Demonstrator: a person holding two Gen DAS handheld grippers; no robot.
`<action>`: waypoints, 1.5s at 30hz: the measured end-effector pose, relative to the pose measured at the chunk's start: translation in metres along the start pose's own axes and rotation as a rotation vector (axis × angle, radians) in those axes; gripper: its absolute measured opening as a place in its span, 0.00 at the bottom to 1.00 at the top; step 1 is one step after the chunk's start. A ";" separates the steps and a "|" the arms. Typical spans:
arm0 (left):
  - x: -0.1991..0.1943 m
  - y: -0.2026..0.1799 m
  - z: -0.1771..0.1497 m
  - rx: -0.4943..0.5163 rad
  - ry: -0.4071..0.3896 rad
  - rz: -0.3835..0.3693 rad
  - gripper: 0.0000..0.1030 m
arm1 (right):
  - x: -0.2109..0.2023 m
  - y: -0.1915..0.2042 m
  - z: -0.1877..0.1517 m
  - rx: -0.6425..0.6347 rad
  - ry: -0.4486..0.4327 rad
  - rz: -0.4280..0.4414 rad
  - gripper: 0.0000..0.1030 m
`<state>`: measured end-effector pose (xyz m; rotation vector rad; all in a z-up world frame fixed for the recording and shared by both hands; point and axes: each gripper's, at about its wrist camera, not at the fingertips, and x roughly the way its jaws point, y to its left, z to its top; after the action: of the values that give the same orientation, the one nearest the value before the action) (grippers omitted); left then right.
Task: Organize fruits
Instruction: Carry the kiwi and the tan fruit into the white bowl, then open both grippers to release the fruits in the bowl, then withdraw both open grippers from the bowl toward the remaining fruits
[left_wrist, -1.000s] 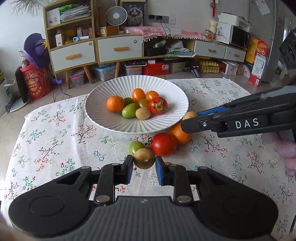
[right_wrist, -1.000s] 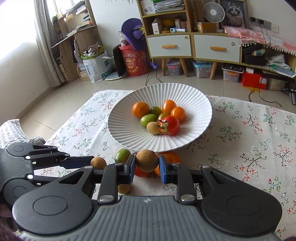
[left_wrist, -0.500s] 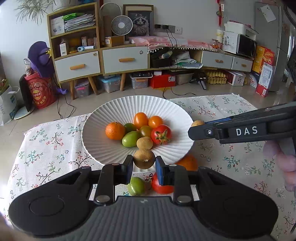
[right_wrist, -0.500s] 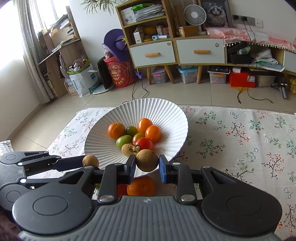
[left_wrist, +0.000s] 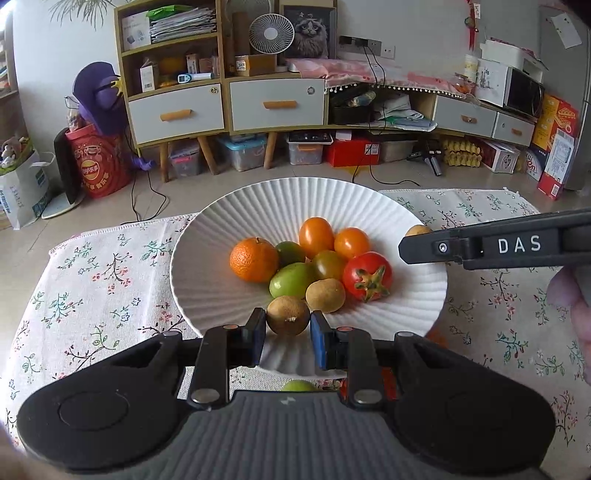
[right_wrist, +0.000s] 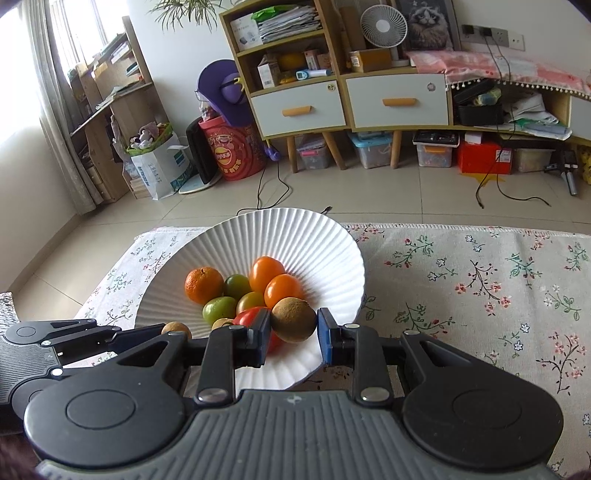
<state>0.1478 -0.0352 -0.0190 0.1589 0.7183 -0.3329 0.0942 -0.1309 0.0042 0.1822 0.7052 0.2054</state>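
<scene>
Left wrist view. My left gripper was clenched on a brown kiwi, fingers pressing both its sides, over the near rim of the white ribbed plate. Plate contents: one mandarin, two orange tomatoes, one red tomato, a green fruit, a second kiwi just beyond the held one. A green fruit lay on the floral-clothed surface, near side of the plate. My right gripper entered from the right, carrying a brownish fruit at its tip.

Right wrist view. My right gripper was grasping a brown kiwi between its fingers, above the plate's near right edge. My left gripper sat at left, holding its kiwi.
</scene>
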 end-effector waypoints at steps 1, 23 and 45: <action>0.000 0.000 0.000 0.000 0.000 -0.001 0.15 | 0.001 0.000 0.000 -0.001 0.001 -0.003 0.24; -0.007 -0.003 0.002 0.006 -0.029 0.004 0.44 | 0.001 0.002 0.004 0.000 -0.001 -0.007 0.43; -0.034 0.007 -0.011 0.004 -0.007 0.041 0.88 | -0.026 0.002 -0.009 -0.033 -0.033 -0.077 0.87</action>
<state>0.1200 -0.0173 -0.0043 0.1761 0.7062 -0.2959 0.0685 -0.1346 0.0144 0.1263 0.6745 0.1404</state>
